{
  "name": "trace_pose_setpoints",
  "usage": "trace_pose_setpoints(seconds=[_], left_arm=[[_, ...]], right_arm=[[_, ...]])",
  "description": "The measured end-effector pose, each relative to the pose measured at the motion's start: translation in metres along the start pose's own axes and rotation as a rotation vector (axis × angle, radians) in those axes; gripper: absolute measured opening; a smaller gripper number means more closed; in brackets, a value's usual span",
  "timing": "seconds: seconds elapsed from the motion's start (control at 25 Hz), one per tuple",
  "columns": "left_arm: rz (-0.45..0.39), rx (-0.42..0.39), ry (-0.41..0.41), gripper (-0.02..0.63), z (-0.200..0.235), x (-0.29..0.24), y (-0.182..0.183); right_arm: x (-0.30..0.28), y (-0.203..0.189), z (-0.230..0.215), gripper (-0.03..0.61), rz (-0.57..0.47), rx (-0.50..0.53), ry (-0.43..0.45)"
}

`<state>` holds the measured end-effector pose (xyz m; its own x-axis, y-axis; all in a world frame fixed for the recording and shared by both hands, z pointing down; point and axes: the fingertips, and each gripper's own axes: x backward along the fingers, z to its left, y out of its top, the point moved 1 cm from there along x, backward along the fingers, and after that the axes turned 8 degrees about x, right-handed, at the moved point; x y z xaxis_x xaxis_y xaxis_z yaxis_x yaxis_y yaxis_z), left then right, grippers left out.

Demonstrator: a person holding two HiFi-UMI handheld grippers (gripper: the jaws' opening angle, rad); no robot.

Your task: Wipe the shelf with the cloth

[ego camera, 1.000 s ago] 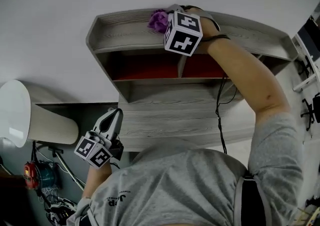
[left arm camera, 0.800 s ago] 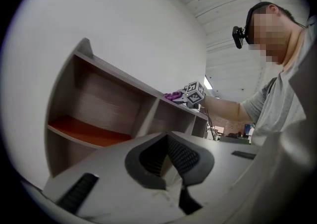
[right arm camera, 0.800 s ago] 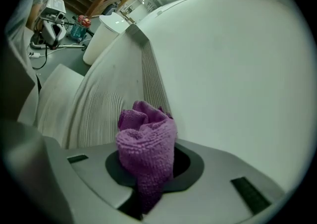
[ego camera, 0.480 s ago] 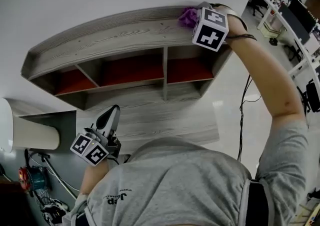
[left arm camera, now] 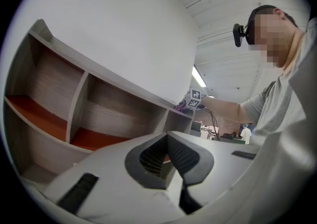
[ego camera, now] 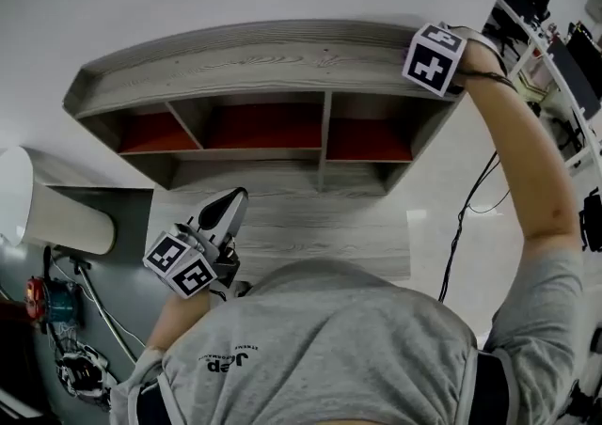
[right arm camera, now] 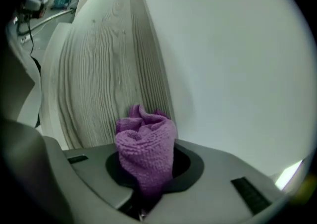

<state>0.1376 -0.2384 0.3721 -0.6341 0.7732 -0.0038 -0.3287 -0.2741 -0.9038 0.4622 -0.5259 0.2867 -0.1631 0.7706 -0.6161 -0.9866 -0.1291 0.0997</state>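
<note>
Nearest you, your left gripper (ego camera: 233,199) hangs idle, its fingers pressed together on nothing. Farther up, your right gripper (right arm camera: 146,193) has its fingers clenched on the purple cloth (right arm camera: 146,151), at the right end of the shelf (ego camera: 254,61) top, beside the wall (right arm camera: 237,69). The cloth seems barely to touch the board. Swing further right and it leaves the edge, wiping air.

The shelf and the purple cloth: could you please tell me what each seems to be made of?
The shelf looks like grey wood or wood-look laminate, matte: fine grain lines run along its top. The cloth looks like soft terry or microfibre: its purple surface is nubby and folds loosely.
</note>
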Motion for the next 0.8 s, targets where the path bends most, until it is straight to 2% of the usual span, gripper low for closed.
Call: trace_pose_setpoints(seconds=[0.08,0.16,0.32,0.44,0.56,0.64,0.72,0.8], left_arm=[[-0.006,0.004,0.013,0.014,0.016,0.018,0.001],[-0.023,0.015,0.031,0.014,0.042,0.042,0.005],[-0.090,0.000,0.081,0.014,0.107,0.109,0.030],[-0.117,-0.024,0.113,0.014,0.165,0.171,0.058],[-0.109,-0.038,0.136,0.014,0.219,0.236,0.084],[-0.100,-0.050,0.151,0.014,0.247,0.281,0.100],[-0.108,-0.051,0.169,0.014,0.270,0.322,0.113],[-0.133,-0.025,0.184,0.014,0.289,0.351,0.122]], right_arm=[[0.032,0.024,-0.012,0.074,-0.076,-0.075,-0.016],[0.076,0.094,-0.019,0.074,-0.269,-0.118,-0.037],[0.157,0.295,-0.020,0.075,-0.663,-0.077,-0.118],[0.199,0.446,-0.014,0.077,-0.838,-0.056,-0.174],[0.223,0.585,-0.009,0.077,-0.927,-0.059,-0.197],[0.233,0.666,-0.009,0.077,-0.926,-0.043,-0.225],[0.236,0.731,-0.008,0.077,-0.893,-0.017,-0.240],[0.230,0.771,-0.007,0.077,-0.837,0.012,-0.245]])
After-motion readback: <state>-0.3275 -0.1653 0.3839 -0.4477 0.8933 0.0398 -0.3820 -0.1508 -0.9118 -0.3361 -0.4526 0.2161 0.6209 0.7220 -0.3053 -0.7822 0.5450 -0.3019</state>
